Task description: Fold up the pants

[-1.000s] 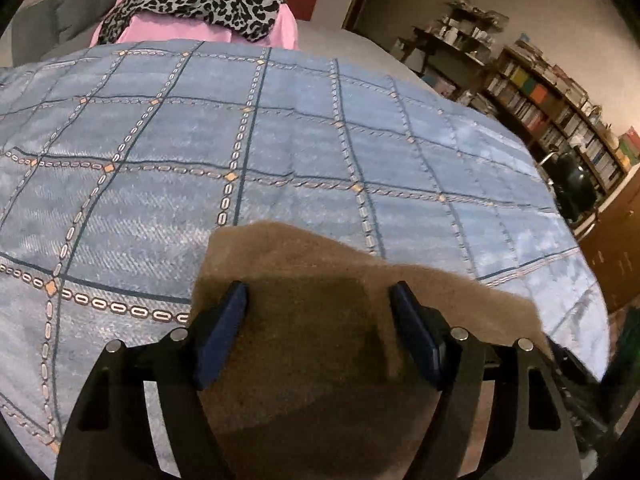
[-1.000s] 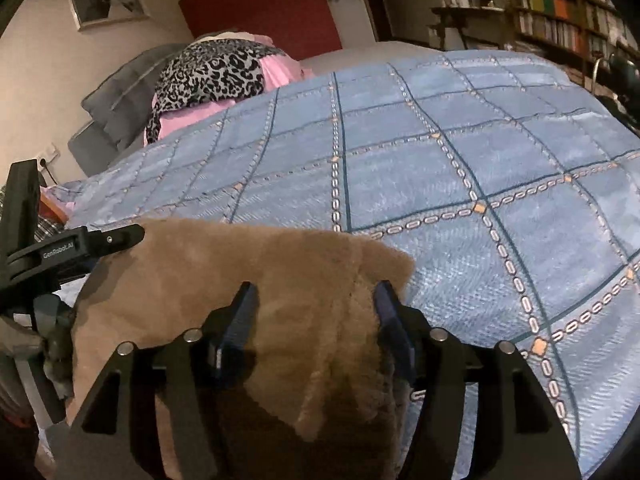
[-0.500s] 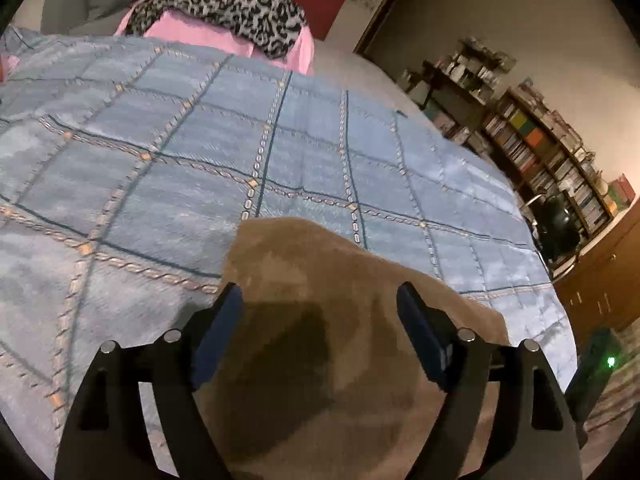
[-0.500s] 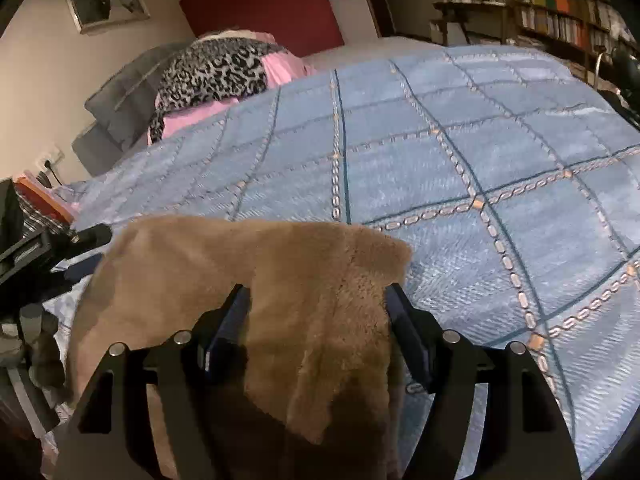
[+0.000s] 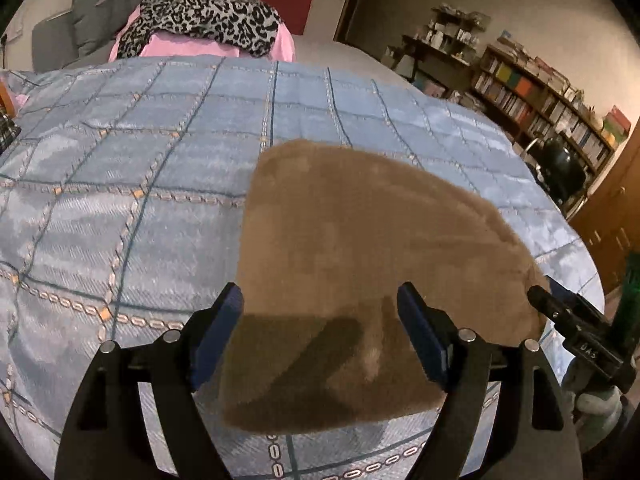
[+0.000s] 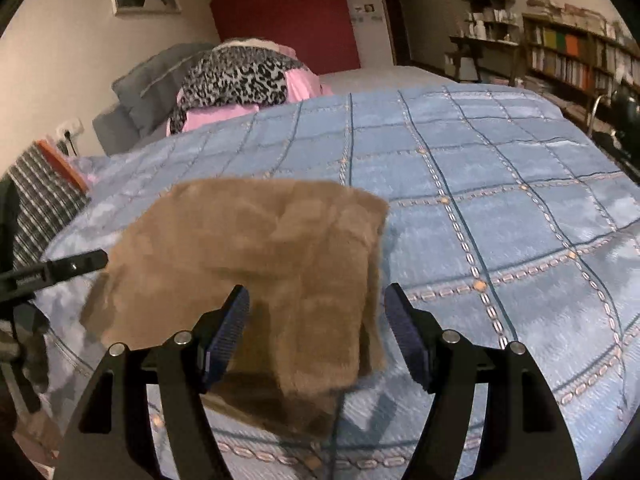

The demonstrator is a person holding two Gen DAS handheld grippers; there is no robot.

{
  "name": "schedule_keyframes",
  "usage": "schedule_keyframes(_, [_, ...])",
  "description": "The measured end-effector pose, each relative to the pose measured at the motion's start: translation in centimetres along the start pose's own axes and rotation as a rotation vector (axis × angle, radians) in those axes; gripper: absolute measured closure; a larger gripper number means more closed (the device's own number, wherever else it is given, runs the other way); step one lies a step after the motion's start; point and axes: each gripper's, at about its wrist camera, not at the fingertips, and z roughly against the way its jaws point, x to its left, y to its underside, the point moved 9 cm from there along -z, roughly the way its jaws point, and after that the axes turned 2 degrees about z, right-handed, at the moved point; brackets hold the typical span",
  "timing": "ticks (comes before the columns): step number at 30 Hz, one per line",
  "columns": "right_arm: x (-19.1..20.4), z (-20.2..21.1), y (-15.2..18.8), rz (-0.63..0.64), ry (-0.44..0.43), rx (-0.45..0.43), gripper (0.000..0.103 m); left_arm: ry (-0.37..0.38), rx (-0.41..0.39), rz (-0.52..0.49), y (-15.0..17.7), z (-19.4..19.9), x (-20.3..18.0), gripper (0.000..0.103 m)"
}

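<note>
The brown fleece pants [image 5: 360, 248] lie folded into a compact bundle on the blue checked bedspread [image 5: 120, 200], near the edge of the bed closest to me. In the right wrist view the same pants [image 6: 256, 256] show a doubled layer, with a flap hanging lower at the near right corner.

My left gripper [image 5: 320, 332] hangs over the near edge of the bundle, jaws spread wide, pads clear of the cloth. My right gripper [image 6: 316, 328] hangs over the near right corner; its jaws have just been opening and stand apart, gripping nothing, the fabric lying below the gap.

At the head of the bed a leopard-print cloth [image 5: 204, 12] lies over something pink. Bookshelves [image 5: 540, 96] line the far wall.
</note>
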Motion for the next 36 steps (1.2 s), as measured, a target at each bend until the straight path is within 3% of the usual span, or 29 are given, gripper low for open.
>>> schedule_keyframes(8, [-1.4, -2.2, 3.1, -0.049, 0.014, 0.064, 0.033, -0.041, 0.012, -0.021, 1.4, -2.3, 0.4, 0.021])
schedule_keyframes(13, [-1.7, -2.5, 3.4, -0.057, 0.016, 0.058, 0.029, 0.003, 0.023, 0.075, 2.1, -2.7, 1.3, 0.017])
schedule_keyframes(19, [-2.0, -1.6, 2.5, -0.11, -0.032, 0.074, 0.027, 0.009, 0.026, 0.09, 1.7, -1.0, 1.5, 0.016])
schedule_keyframes(26, [-2.6, 0.6, 0.1, -0.159, -0.041, 0.015, 0.026, -0.023, -0.033, 0.065, -0.8, 1.4, 1.8, 0.01])
schedule_keyframes(36, [-2.8, 0.6, -0.4, -0.171, -0.029, 0.018, 0.022, -0.068, -0.003, 0.032, -1.9, 0.4, 1.3, 0.007])
